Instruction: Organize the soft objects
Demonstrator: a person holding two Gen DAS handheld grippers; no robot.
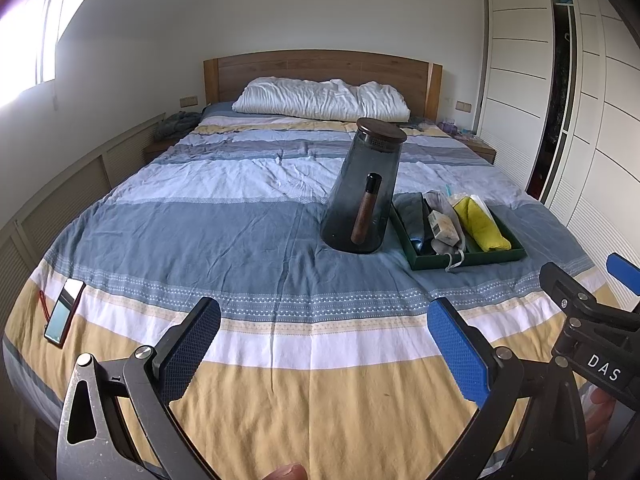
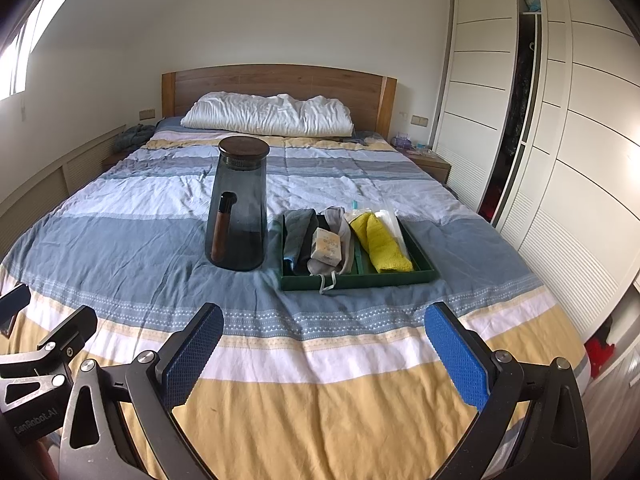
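Note:
A dark green tray lies on the striped bed. In it lie a folded yellow cloth, grey socks with a paper label, a dark grey-blue cloth and a clear plastic packet. Left of the tray stands a smoked-glass pitcher with a wooden handle and dark lid. My left gripper and right gripper both hover open and empty over the foot of the bed, well short of the tray. The right gripper also shows at the right edge of the left wrist view.
A white pillow rests against the wooden headboard. A phone in a red case lies at the bed's left edge. White wardrobe doors line the right wall, with nightstands beside the headboard. A person's fingertip shows below.

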